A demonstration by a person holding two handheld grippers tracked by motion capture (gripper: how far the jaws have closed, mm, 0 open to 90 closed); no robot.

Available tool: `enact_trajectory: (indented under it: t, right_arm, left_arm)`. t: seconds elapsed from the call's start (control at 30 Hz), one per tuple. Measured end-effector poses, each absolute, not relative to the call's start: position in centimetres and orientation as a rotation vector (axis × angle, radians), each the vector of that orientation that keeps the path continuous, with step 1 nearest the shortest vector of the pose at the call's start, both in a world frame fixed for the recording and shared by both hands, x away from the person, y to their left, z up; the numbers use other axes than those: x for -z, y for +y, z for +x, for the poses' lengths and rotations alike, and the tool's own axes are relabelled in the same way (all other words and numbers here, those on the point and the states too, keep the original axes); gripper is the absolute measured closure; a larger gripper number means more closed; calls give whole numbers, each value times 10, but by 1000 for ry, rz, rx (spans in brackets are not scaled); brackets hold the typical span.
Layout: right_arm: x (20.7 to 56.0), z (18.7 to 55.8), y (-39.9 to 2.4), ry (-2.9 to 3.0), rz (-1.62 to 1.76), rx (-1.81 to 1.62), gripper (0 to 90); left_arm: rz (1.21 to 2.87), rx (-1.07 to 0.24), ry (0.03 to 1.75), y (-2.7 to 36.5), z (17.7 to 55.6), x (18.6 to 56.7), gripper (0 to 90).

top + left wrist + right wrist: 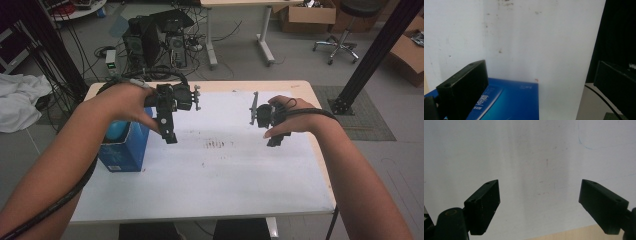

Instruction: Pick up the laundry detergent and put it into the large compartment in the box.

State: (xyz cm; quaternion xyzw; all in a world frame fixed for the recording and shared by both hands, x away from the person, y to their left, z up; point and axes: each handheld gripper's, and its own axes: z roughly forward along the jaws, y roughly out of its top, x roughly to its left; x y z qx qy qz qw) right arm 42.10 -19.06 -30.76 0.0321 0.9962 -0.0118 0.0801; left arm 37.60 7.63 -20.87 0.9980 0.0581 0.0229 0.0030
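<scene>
White surface [215, 170], stained at centre. Blue box [122, 150] at left edge. Left hand-held gripper [169, 136] just right of box, jaws spread, empty. Right hand-held gripper [277, 141] at right, spread, empty.

Both forearms come in from the bottom of the high view and are raised, each hand holding one gripper. The left gripper [169, 131] points downward with its jaws wide apart. The right gripper [276, 141] is held level with it, and its jaws also stand wide apart with nothing between them.
</scene>
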Motion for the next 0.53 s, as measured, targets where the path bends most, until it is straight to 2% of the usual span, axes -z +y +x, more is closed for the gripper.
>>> enact_trajectory:
  t: [0.53]
  right_arm:
    - [309,422,-191,2975,98,36,174]
  left_arm:
    - [3129,-58,134,69,372,211,1]
